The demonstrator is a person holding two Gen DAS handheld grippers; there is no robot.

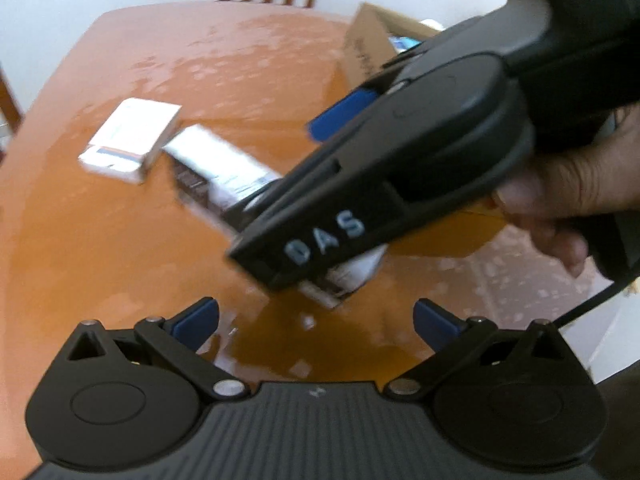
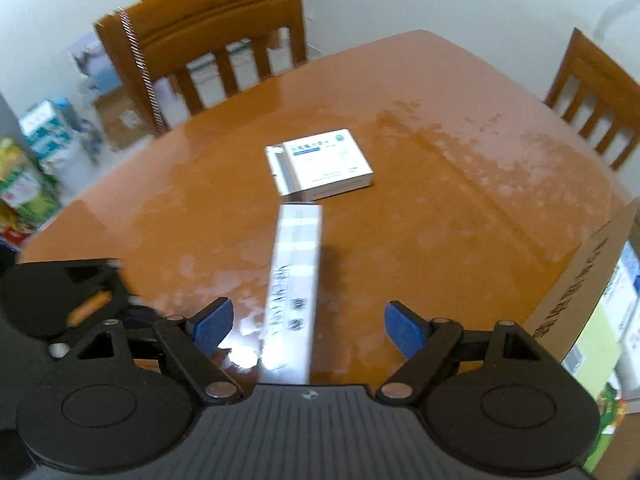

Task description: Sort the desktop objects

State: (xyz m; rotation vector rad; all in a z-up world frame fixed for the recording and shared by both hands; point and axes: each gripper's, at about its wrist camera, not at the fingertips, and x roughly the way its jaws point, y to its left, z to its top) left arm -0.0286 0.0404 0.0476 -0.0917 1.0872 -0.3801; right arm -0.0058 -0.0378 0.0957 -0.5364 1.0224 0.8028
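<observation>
Wooden table [image 2: 460, 208]: fills both views, glossy, with glare patches. Cardboard box [image 2: 576, 284]: at the 3 o'clock edge of the right wrist view, open, with packets already inside; likely the sorting bin. Long white carton [image 2: 294, 292]: lies flat, running from 6 toward 12 o'clock between the right gripper [image 2: 308, 326] jaws, which stand wide apart and clear of its sides. Flat white medicine box [image 2: 320, 164]: just beyond the carton's far end, at 12 o'clock. Left gripper [image 1: 316, 322]: jaws spread, empty, hovering over bare tabletop at 6 o'clock of its own view, close to the right tool. Risk, as judged: closing off-centre could skid the carton on the slick surface or nudge the medicine box; the crowded tools may collide.
</observation>
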